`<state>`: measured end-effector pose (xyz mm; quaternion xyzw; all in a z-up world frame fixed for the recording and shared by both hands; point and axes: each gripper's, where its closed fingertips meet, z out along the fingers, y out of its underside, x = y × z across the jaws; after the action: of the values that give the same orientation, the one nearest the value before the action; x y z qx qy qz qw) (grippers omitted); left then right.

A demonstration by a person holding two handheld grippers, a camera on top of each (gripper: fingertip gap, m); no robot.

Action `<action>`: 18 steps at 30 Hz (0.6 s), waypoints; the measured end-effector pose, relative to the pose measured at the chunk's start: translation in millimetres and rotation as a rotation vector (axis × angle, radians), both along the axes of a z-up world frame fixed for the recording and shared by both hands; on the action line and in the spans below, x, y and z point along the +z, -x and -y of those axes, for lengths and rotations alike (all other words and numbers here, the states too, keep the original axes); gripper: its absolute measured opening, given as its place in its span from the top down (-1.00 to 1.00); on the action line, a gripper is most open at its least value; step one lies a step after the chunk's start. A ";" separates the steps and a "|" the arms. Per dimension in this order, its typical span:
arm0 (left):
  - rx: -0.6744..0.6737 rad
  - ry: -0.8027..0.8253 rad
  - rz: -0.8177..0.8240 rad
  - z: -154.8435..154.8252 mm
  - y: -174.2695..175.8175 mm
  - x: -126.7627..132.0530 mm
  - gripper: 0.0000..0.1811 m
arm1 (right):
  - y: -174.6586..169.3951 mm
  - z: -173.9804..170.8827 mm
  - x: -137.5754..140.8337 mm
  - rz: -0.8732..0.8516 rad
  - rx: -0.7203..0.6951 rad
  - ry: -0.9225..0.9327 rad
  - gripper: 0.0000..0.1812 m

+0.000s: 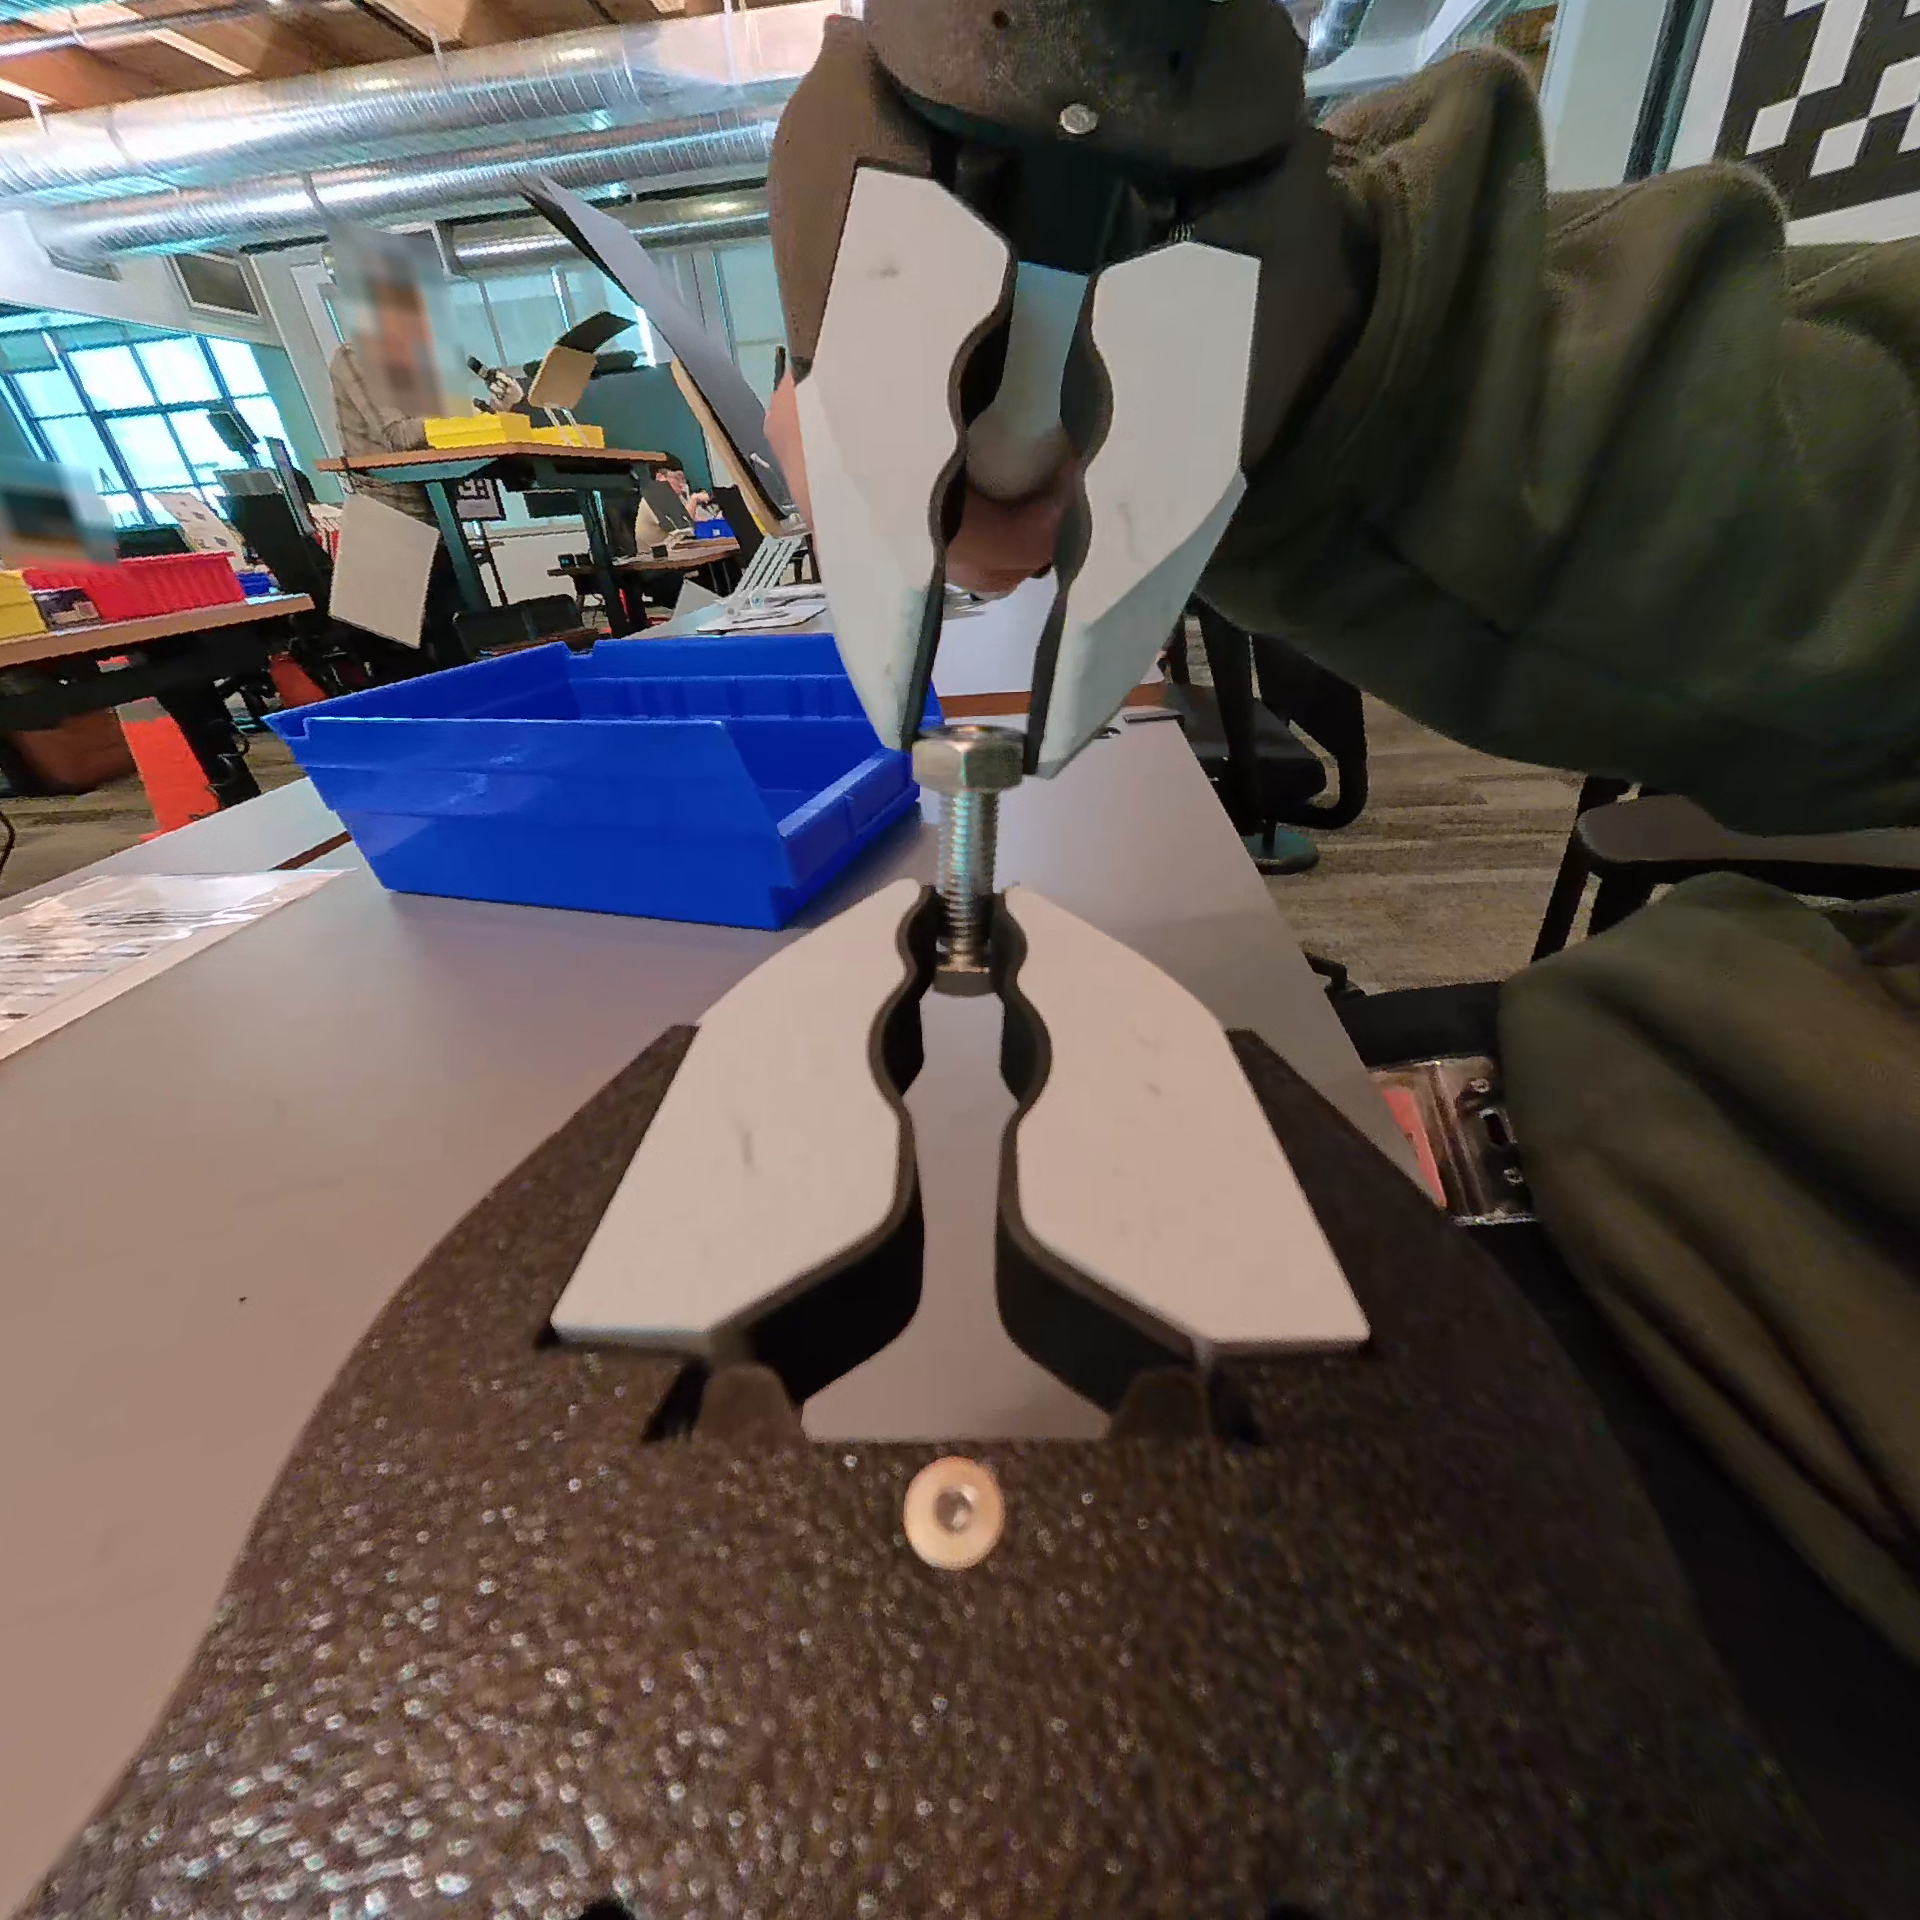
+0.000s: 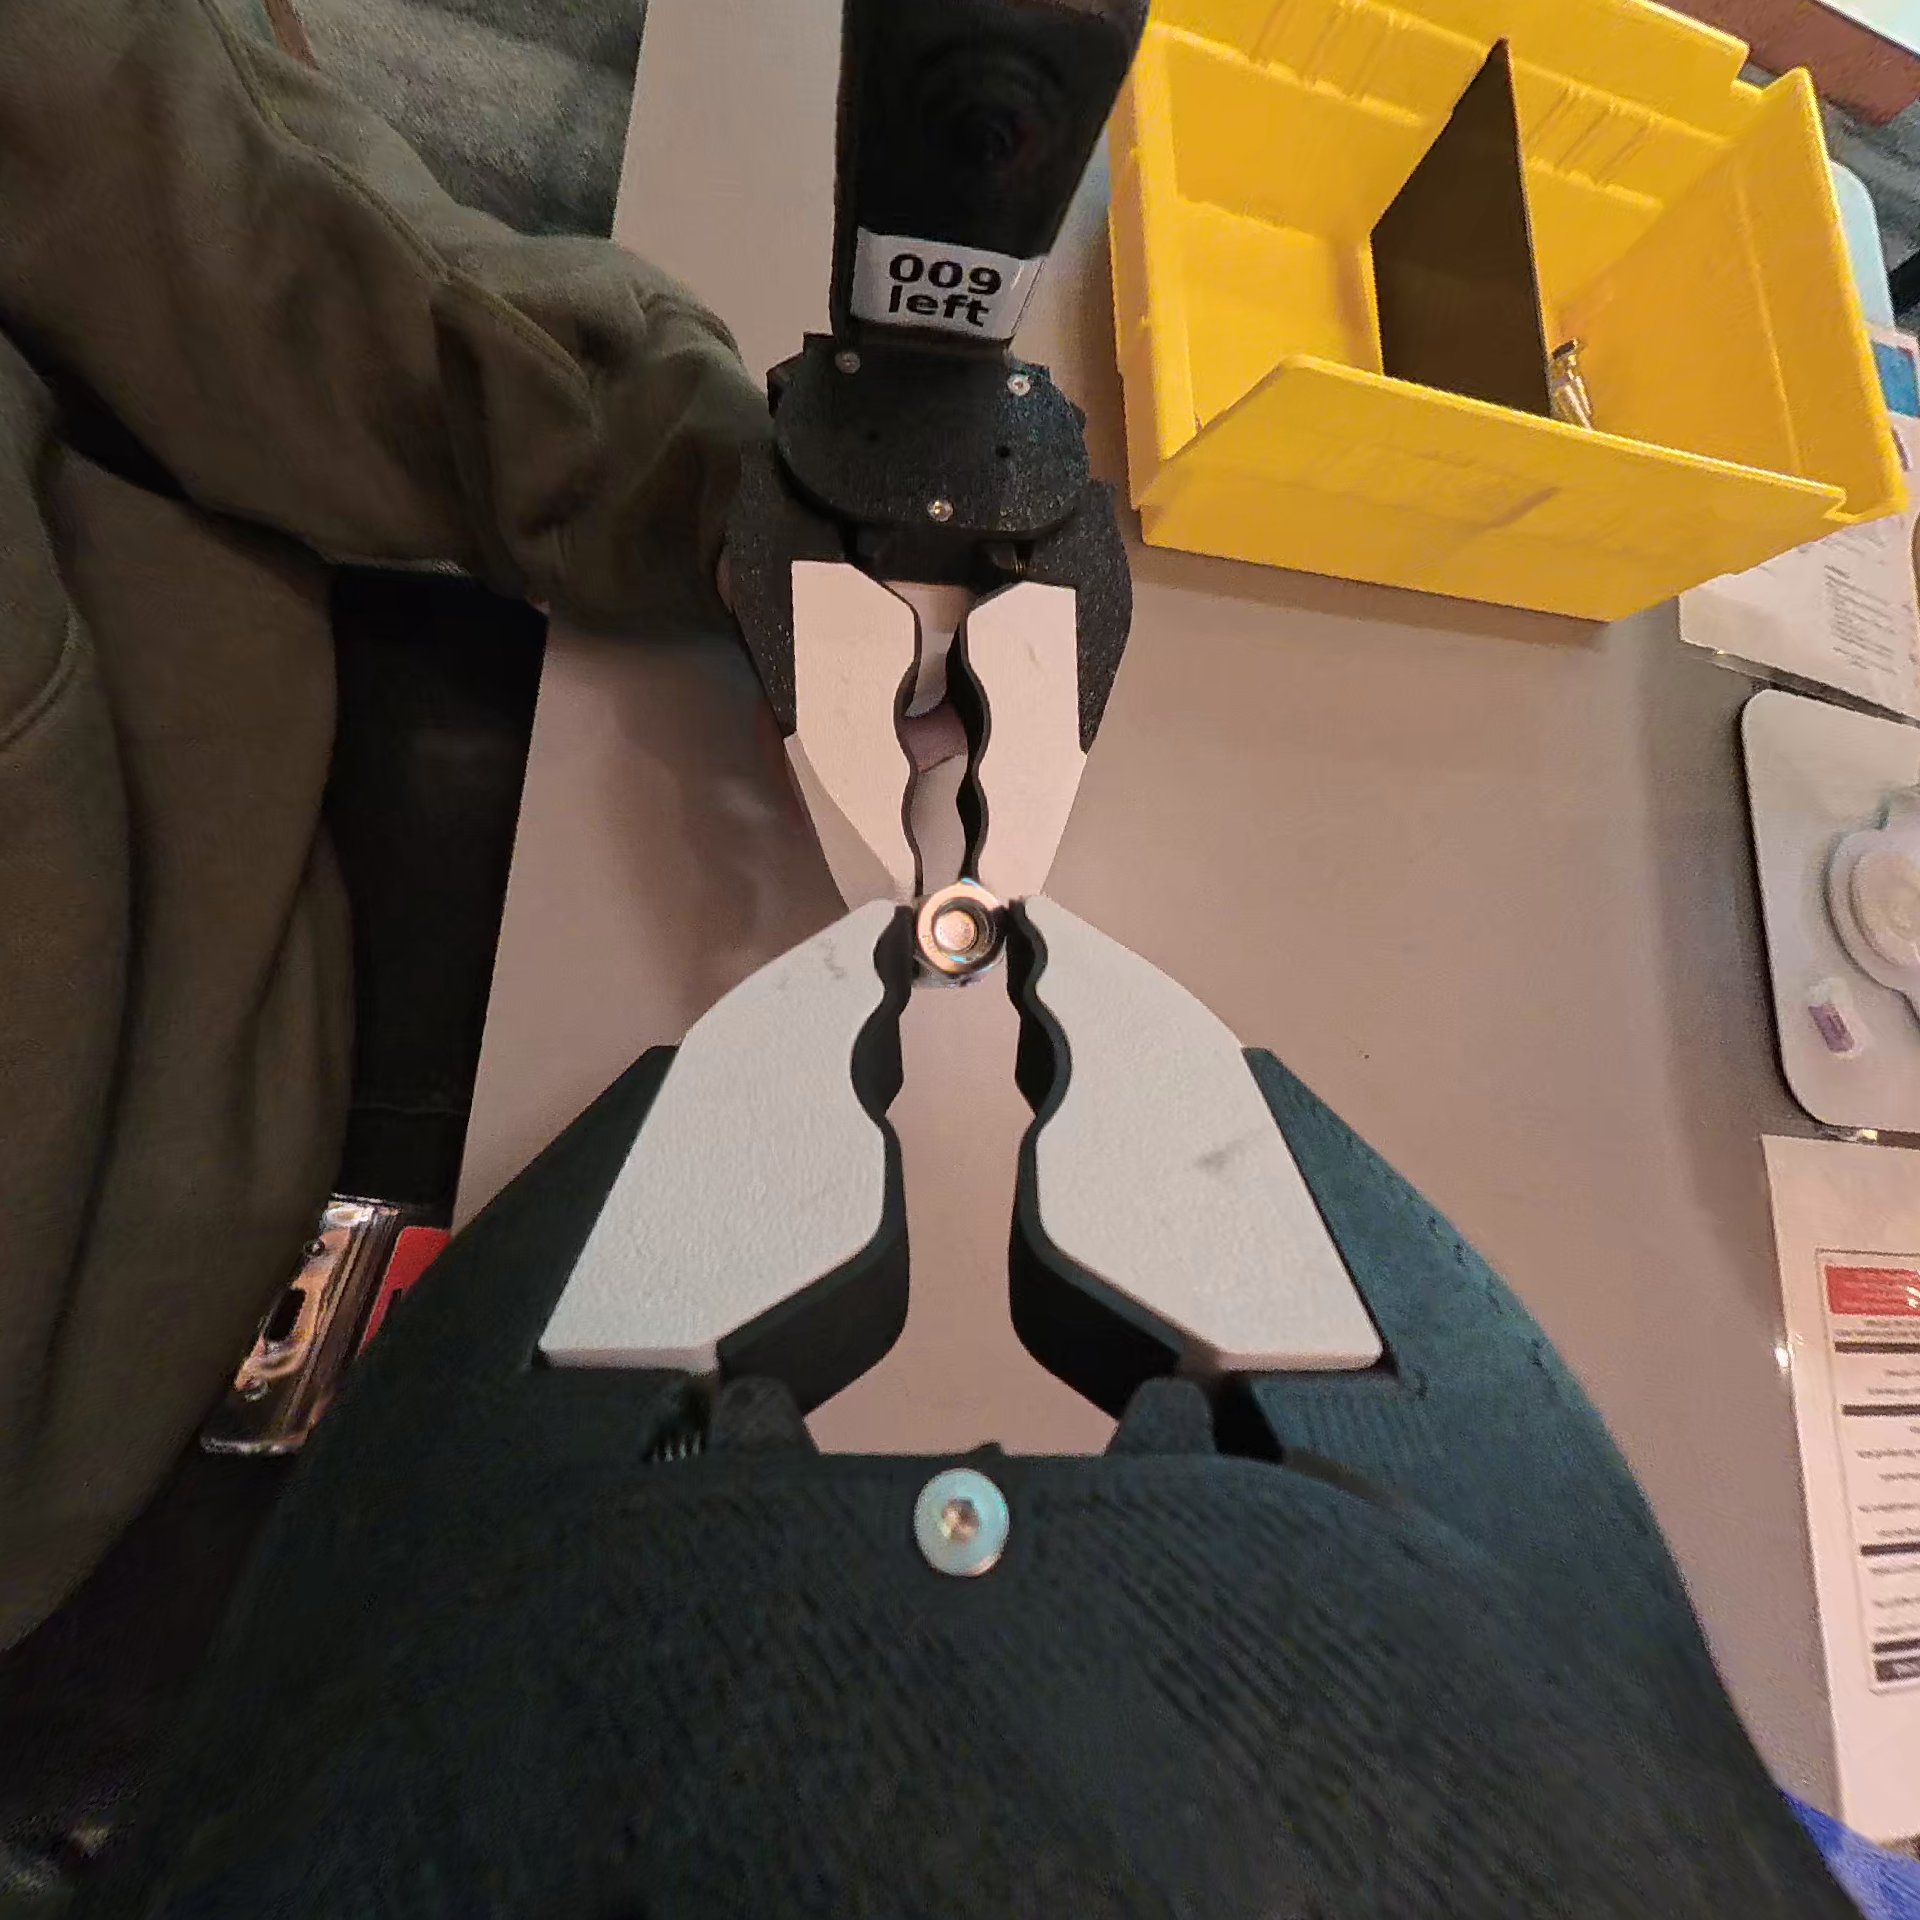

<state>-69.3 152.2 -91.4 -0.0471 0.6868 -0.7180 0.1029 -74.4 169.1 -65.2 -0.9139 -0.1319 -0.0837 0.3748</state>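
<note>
A silver bolt (image 1: 966, 842) stands upright above the grey table (image 1: 312, 1091). My left gripper (image 1: 961, 920) is shut on its lower threaded part, close above the tabletop. A hex nut (image 1: 968, 758) sits at the bolt's top end. My right gripper (image 1: 968, 743) comes down from above with its fingertips closed on the nut's two sides. In the right wrist view, the right gripper (image 2: 958, 920) pinches the nut (image 2: 951, 940) seen end-on, and the left gripper (image 2: 951, 878) meets it from the far side. A green sleeve (image 1: 1558, 468) covers the arm that holds the right gripper.
A blue bin (image 1: 582, 790) stands on the table behind the bolt. A yellow bin (image 2: 1455, 488) with a dark divider stands at the right wrist view's upper right. Papers (image 2: 1860, 1455) and a white pad (image 2: 1787, 935) lie along the right. The table edge (image 2: 520, 831) runs close by.
</note>
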 end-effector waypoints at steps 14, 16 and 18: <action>0.015 -0.003 -0.038 -3.6 -4.6 -1.1 0.90 | -5.7 -3.1 -2.6 0.039 -0.013 0.050 0.81; 0.014 0.006 -0.043 -4.5 -4.9 -0.3 0.90 | -5.3 -4.3 -1.7 0.044 -0.005 0.041 0.81; 0.009 0.012 -0.052 -5.0 -4.8 0.1 0.90 | -6.2 -5.1 -1.3 0.039 -0.011 0.035 0.81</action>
<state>-64.5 157.2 -91.3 -0.0694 0.6848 -0.7201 0.0877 -68.2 174.1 -66.5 -0.9192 -0.1358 -0.1012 0.3556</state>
